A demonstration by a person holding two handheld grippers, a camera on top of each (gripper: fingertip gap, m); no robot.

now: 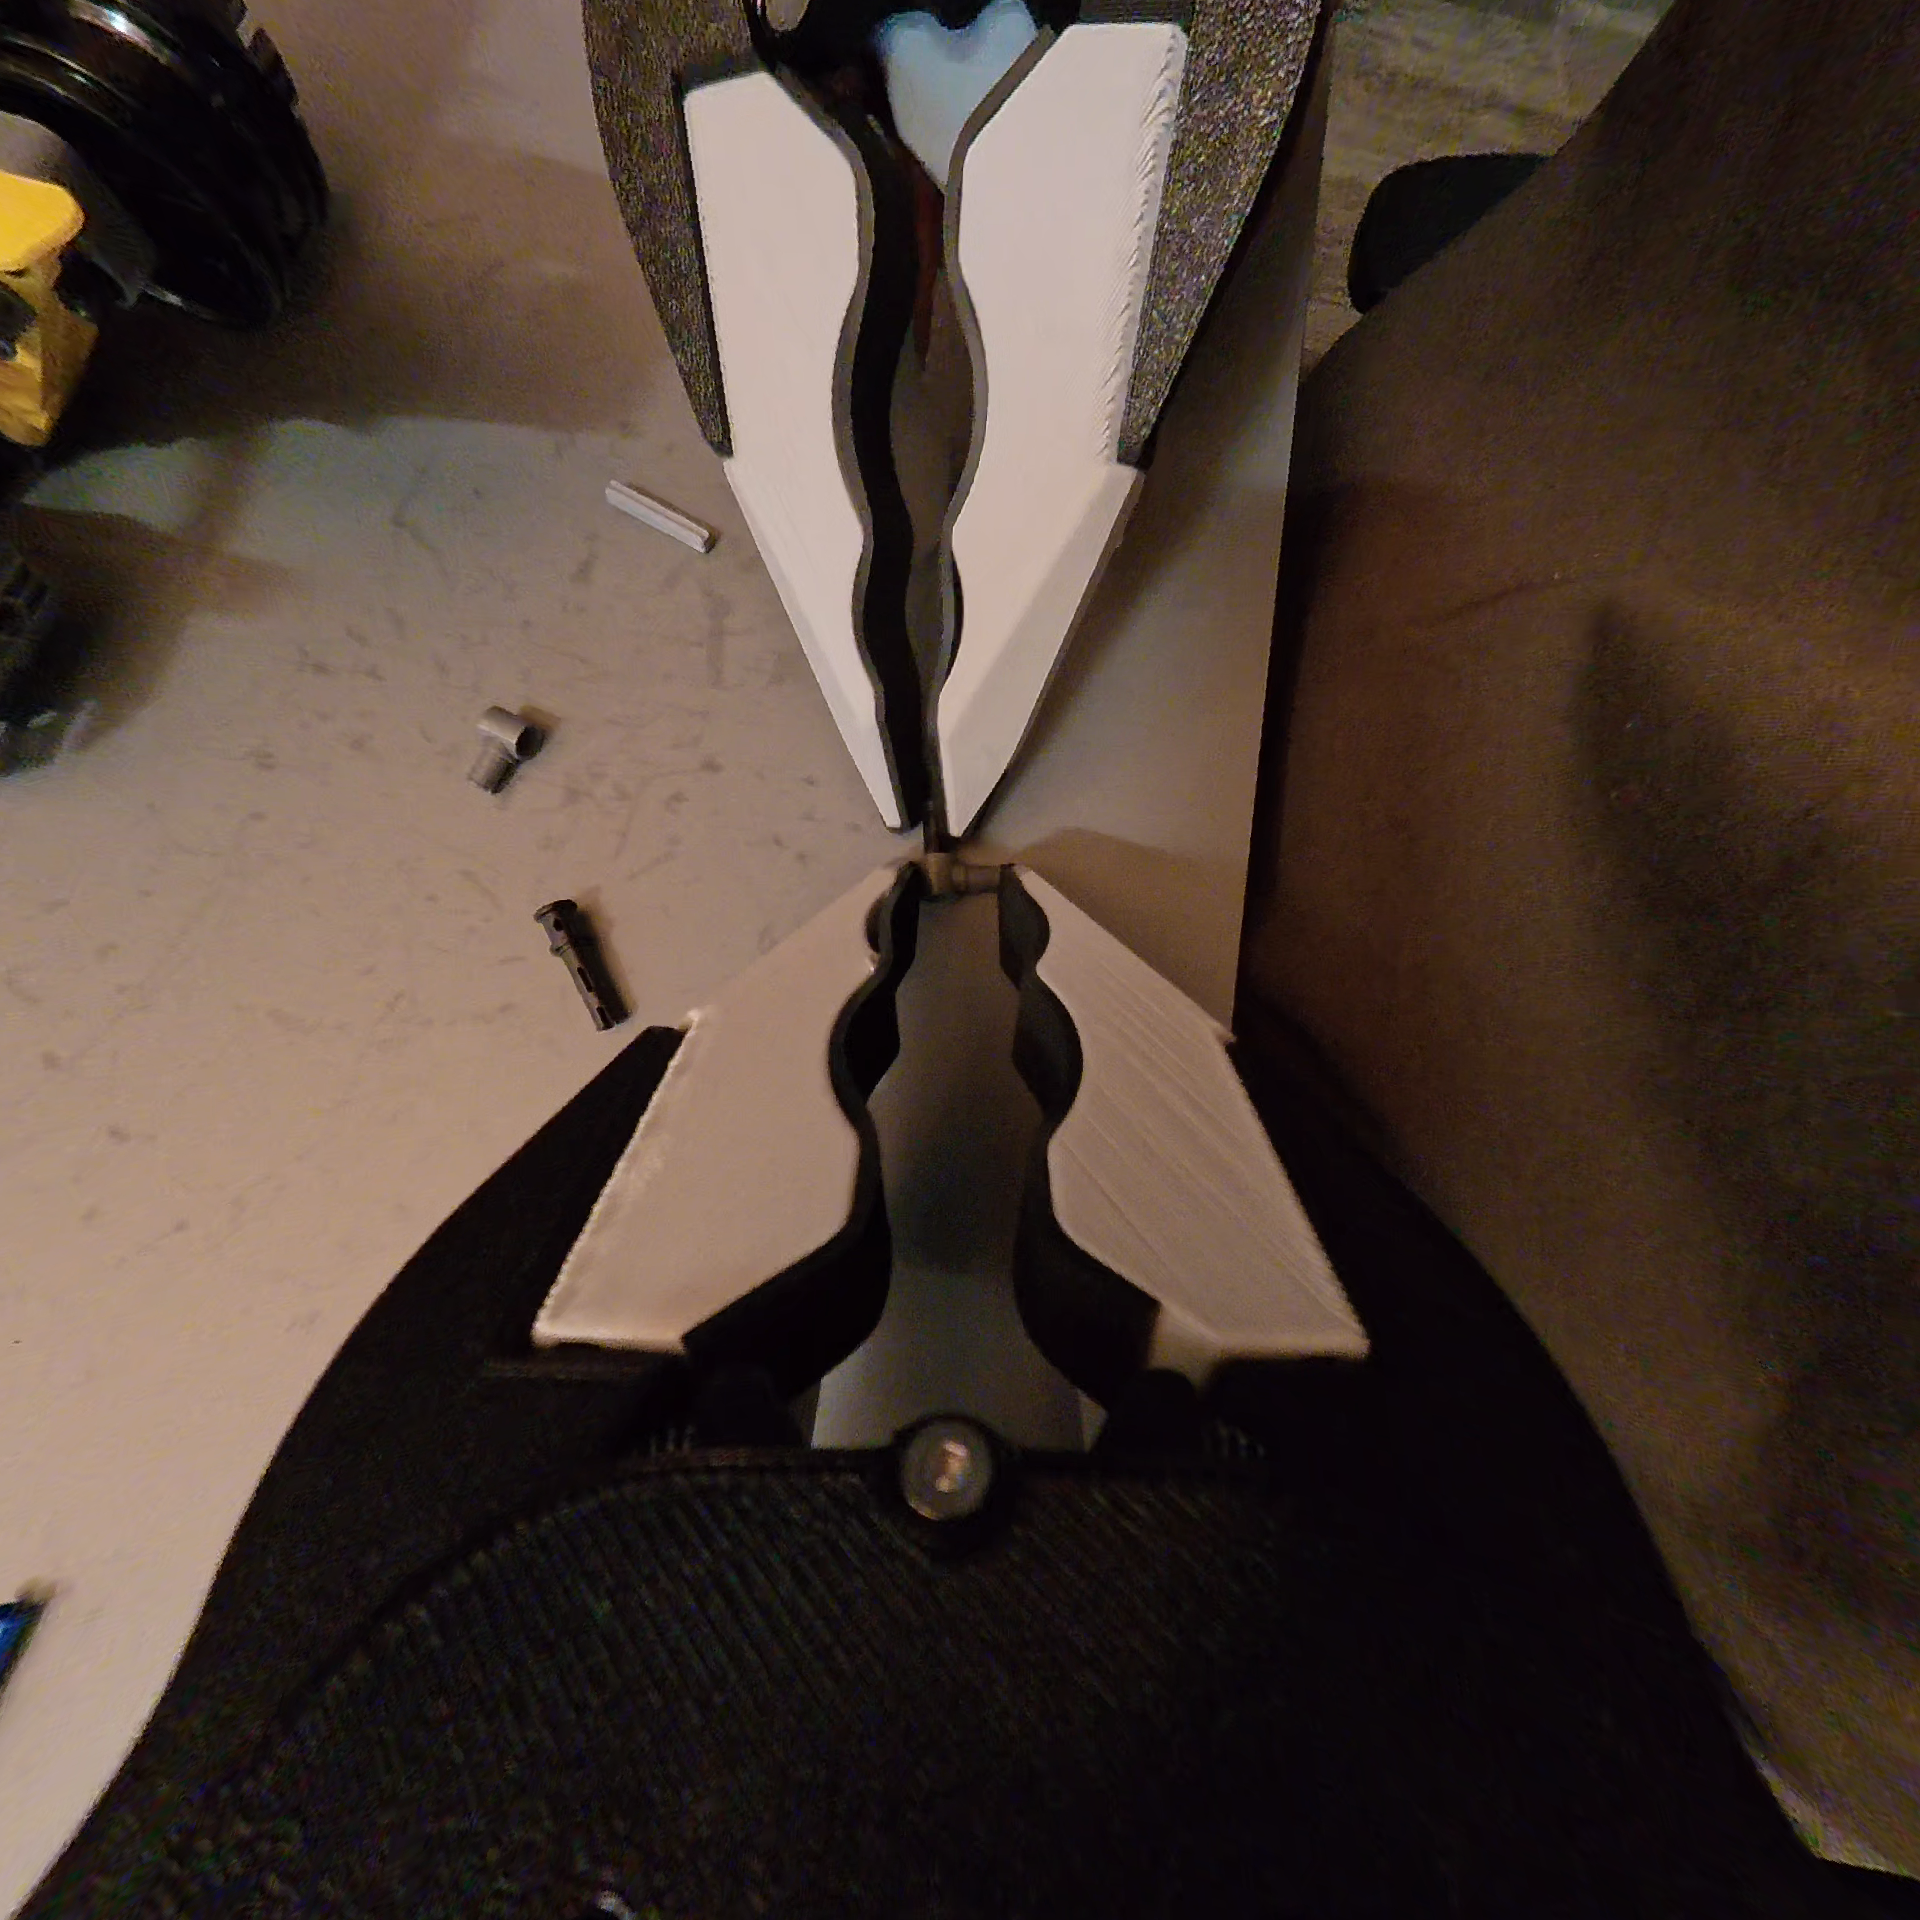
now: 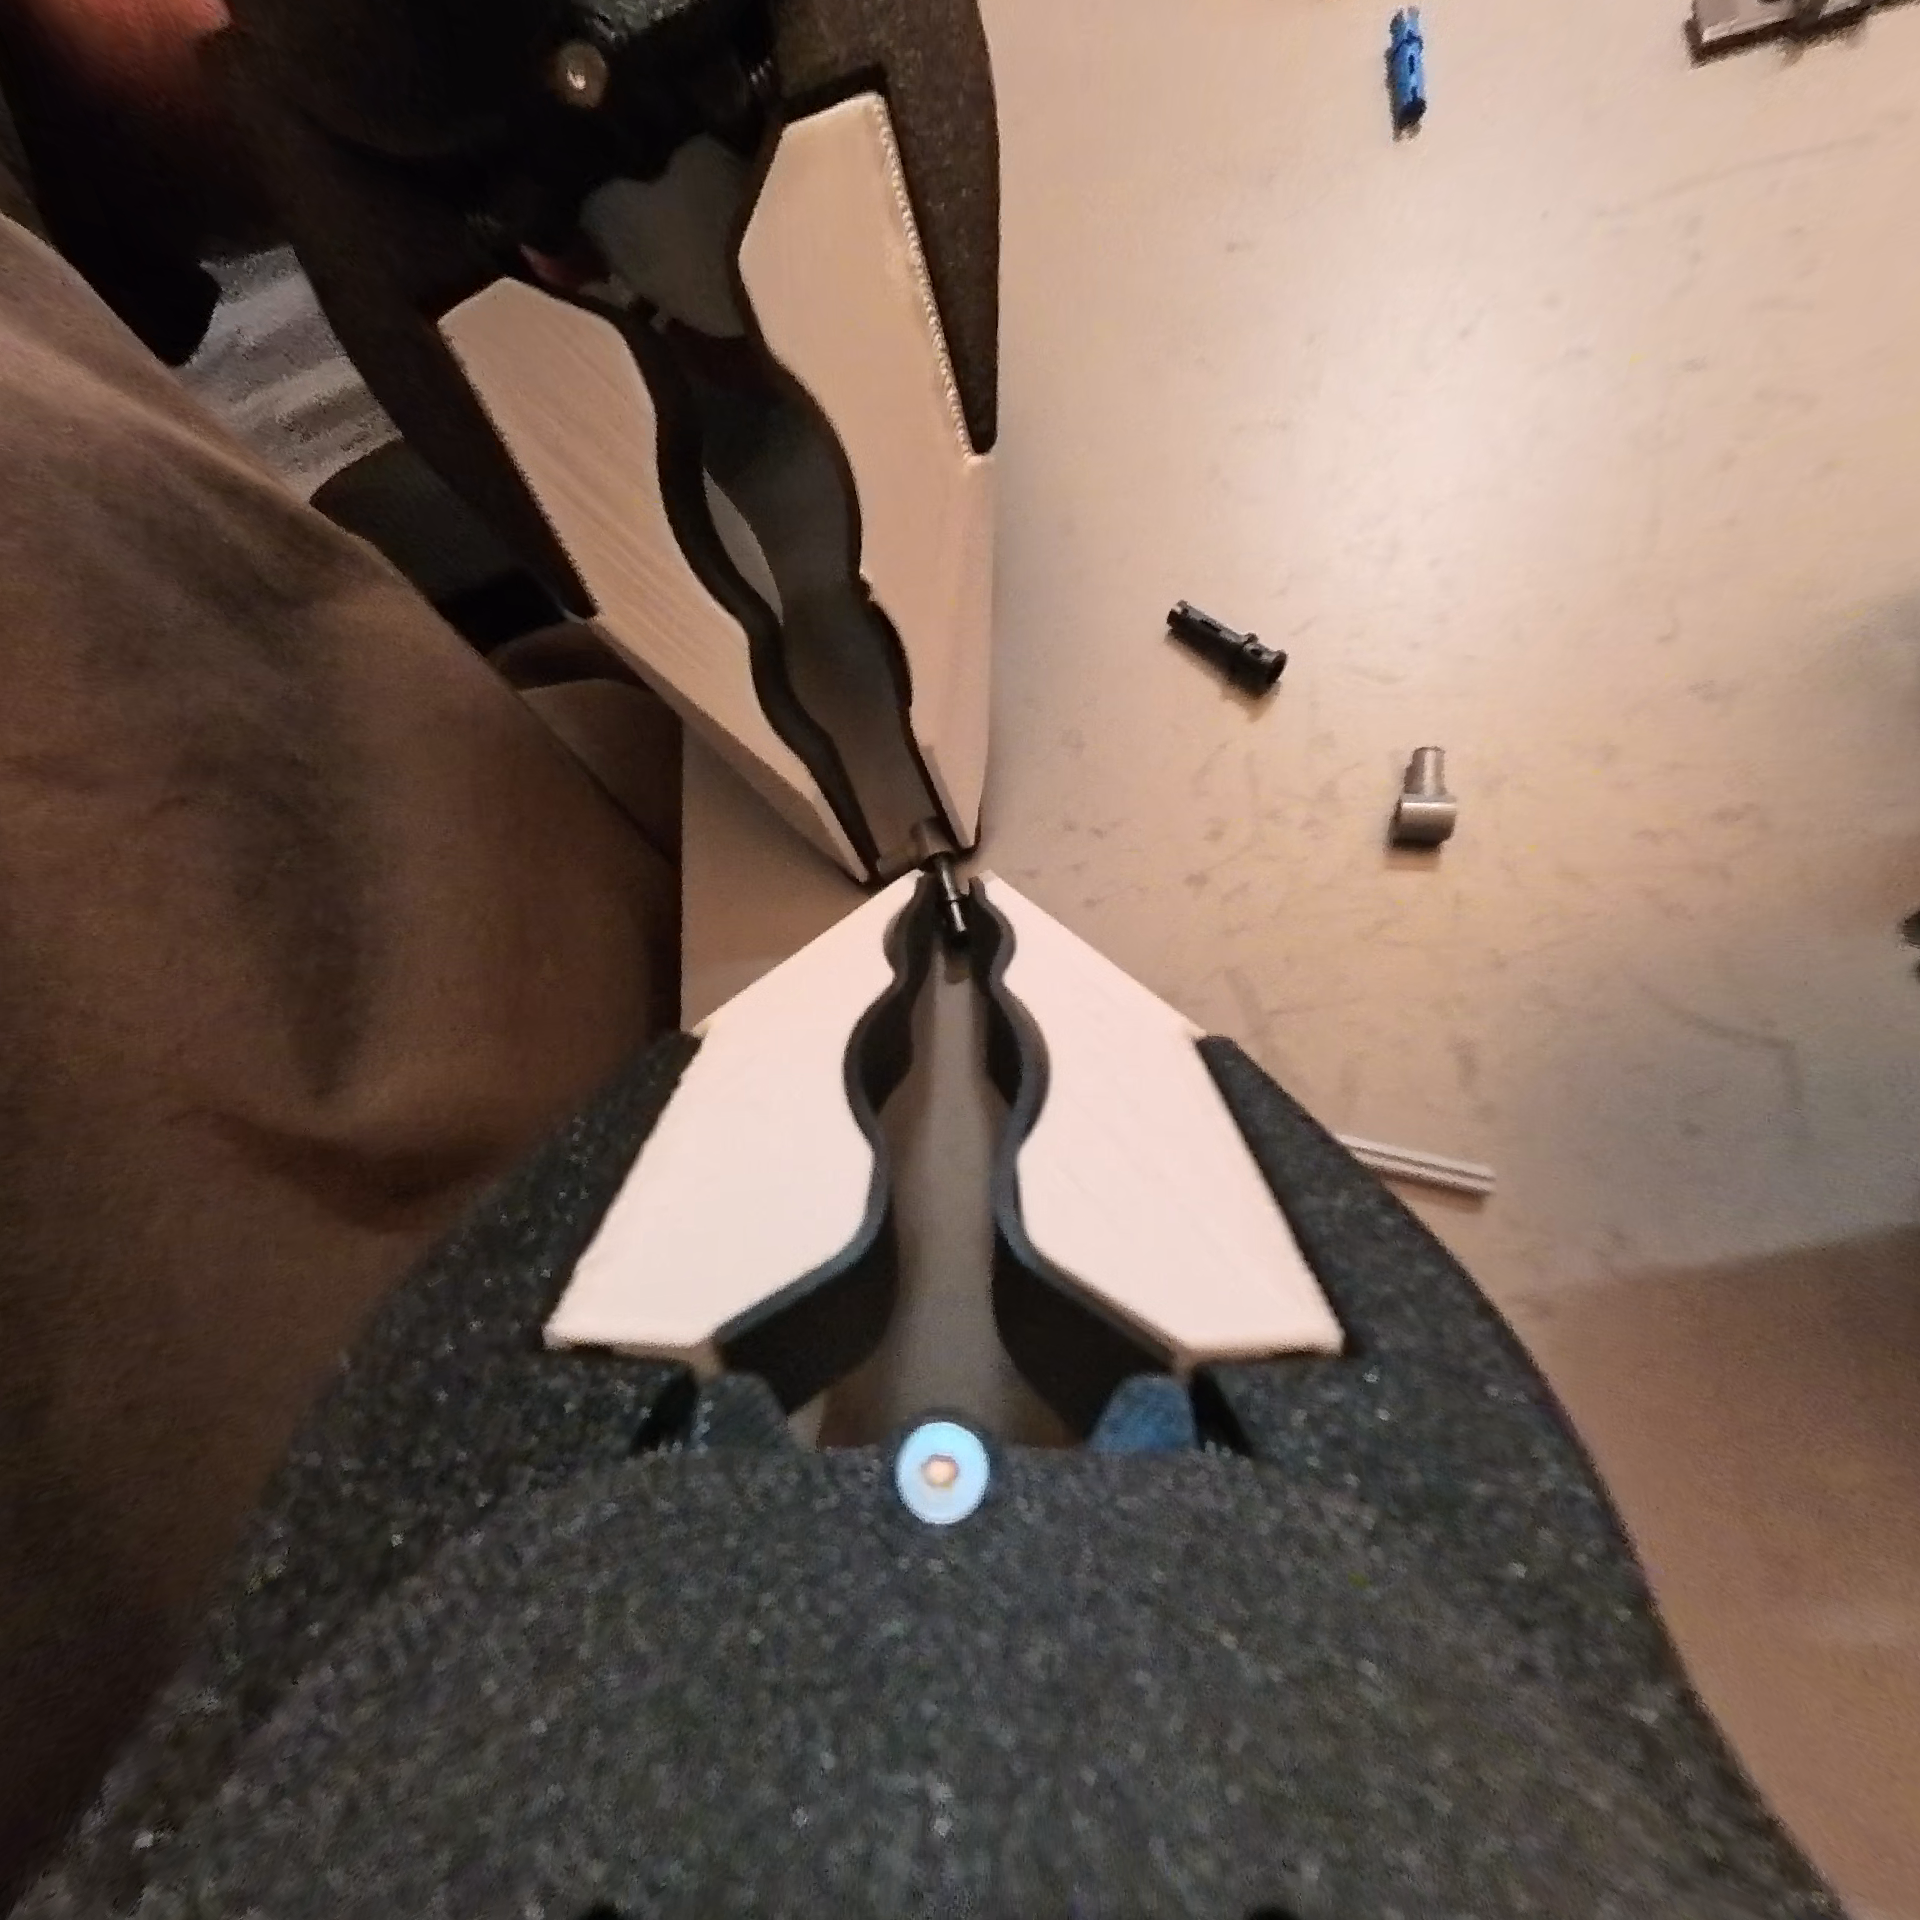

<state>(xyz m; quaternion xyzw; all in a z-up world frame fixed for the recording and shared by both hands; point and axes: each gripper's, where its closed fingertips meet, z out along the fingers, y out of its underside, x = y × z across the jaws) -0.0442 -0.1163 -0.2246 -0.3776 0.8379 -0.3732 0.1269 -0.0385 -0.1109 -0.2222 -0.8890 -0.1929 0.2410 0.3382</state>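
Note:
My left gripper (image 1: 958, 881) is shut on a small grey connector (image 1: 961, 876) at its fingertips. My right gripper (image 2: 951, 906) is shut on a short black pin (image 2: 951, 896). The two grippers meet tip to tip just above the table edge. The black pin's end touches the grey connector (image 2: 923, 831); I cannot tell how deep it sits. In the left wrist view the right gripper (image 1: 928, 816) comes in from the top. In the right wrist view the left gripper (image 2: 923, 847) comes in from the top.
On the beige table (image 1: 312, 1143) lie a loose grey connector (image 1: 509, 743), a black pin (image 1: 582, 961) and a grey axle (image 1: 662, 514). A black-wheeled yellow model (image 1: 156, 156) stands far left. A blue pin (image 2: 1405, 57) lies farther off. Brown cloth (image 1: 1610, 831) lies beside the table edge. My left and right fingertips are right by each other. The grey axle (image 1: 662, 514) sits 8 cm or so from the ends of my right fingers.

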